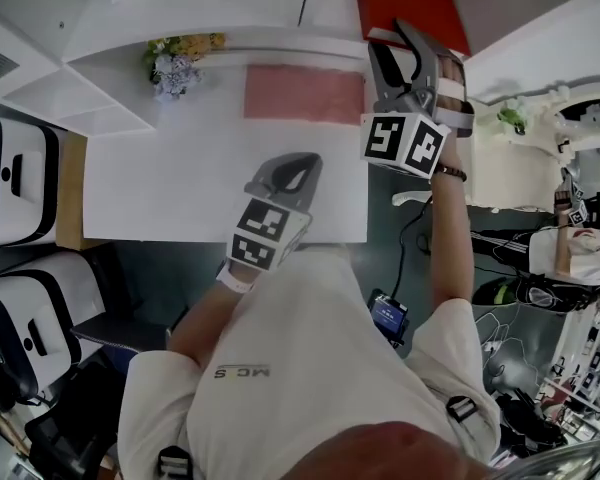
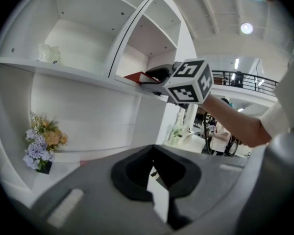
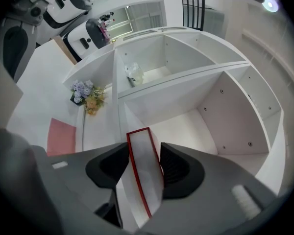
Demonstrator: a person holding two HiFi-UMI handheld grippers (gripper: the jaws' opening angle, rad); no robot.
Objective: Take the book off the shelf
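Red-edged book gripped at the front of the upper shelf.
The right gripper has both pads pressed on the book's faces. The left gripper, jaws together and empty, is positioned lower.

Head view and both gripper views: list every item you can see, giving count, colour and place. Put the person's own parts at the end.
shelf unit: one, white, open compartments, in front of the person
book: one, red cover with pale pages, at the upper right compartment, between the right gripper's jaws
flowers: one bunch, lilac and yellow, left end of the lower surface
mat: one, pink, flat on the lower surface, right of the flowers
pale object: one, whitish, upper left compartment; too small to identify
machines: two, white and black, left of the shelf unit
shirt: one, white, on the person
left gripper: one, grey, jaws together, empty
right gripper: one, grey, on the book
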